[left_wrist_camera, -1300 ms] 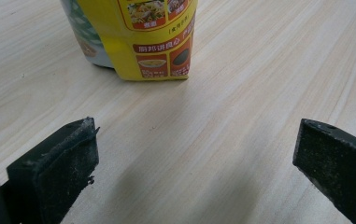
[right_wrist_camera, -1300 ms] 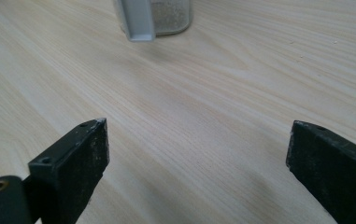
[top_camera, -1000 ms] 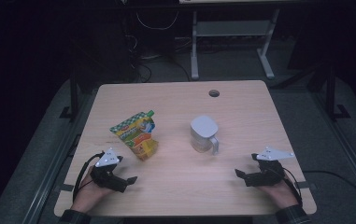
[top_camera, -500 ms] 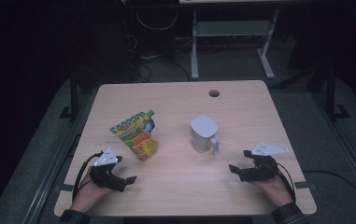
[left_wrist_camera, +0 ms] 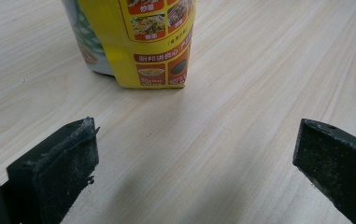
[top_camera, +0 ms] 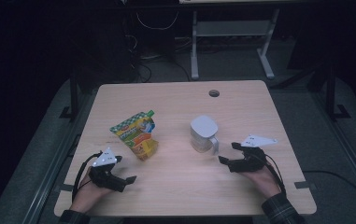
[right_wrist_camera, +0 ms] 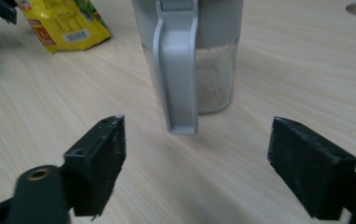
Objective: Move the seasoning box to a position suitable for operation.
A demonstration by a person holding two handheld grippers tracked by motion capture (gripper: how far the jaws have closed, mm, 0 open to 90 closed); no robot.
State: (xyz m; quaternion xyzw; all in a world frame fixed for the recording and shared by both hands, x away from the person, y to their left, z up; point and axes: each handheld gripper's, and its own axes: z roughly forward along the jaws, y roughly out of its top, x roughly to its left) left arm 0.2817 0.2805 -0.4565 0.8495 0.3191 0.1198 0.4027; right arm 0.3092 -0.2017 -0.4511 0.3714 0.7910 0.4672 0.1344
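Note:
A yellow and green spouted food pouch (top_camera: 136, 135) lies flat on the wooden table (top_camera: 175, 100), left of centre; its bottom end (left_wrist_camera: 140, 42) fills the top of the left gripper view. A clear jar with a grey lid and handle (top_camera: 202, 134) stands right of centre, holding pale powder (right_wrist_camera: 213, 77). My left gripper (top_camera: 125, 181) rests near the front left edge, open, with bare wood between its jaws (left_wrist_camera: 189, 158). My right gripper (top_camera: 228, 153) is open just right of the jar, its jaws pointing at the grey handle (right_wrist_camera: 178, 70) without touching it.
A round cable hole (top_camera: 214, 93) sits near the table's far edge. Beyond the table stand a metal frame (top_camera: 231, 37) and loose cables (top_camera: 152, 46) on a dark floor. Bare wood lies between the pouch, the jar and the front edge.
My right gripper has moved left and forward, toward the jar's handle. The left gripper, pouch and jar have stayed put.

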